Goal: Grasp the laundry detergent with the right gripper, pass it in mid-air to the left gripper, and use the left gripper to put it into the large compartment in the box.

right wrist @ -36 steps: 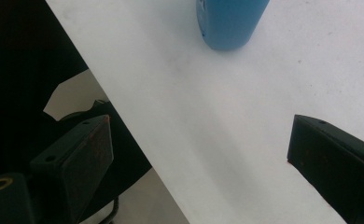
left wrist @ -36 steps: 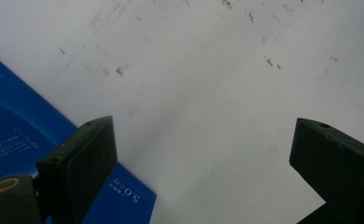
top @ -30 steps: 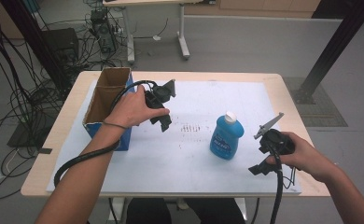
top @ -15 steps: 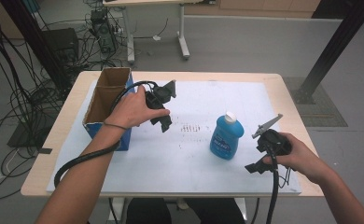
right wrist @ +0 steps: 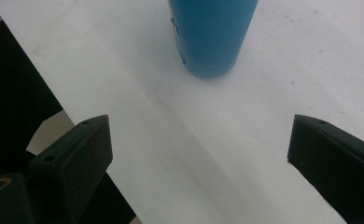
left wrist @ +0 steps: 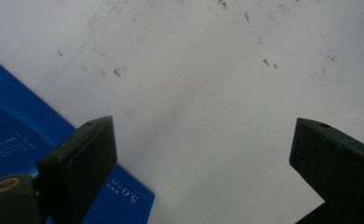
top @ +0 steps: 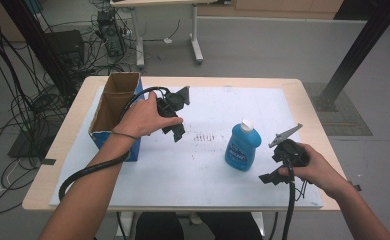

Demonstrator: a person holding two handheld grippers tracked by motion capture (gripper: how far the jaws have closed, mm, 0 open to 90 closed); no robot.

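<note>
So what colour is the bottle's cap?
White, on the blue bottle; clearest in the high view.

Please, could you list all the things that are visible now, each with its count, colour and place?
bottle: one, blue with white cap, upright on the sheet, right of centre.
box: one, blue outside, brown inside, open top, left side of the table.
sheet: one, white, covers most of the table.
table: one, light wood.
left gripper: one, black, open, beside the box.
right gripper: one, black, open, right of the bottle.
hands: two, one on each gripper.
</note>
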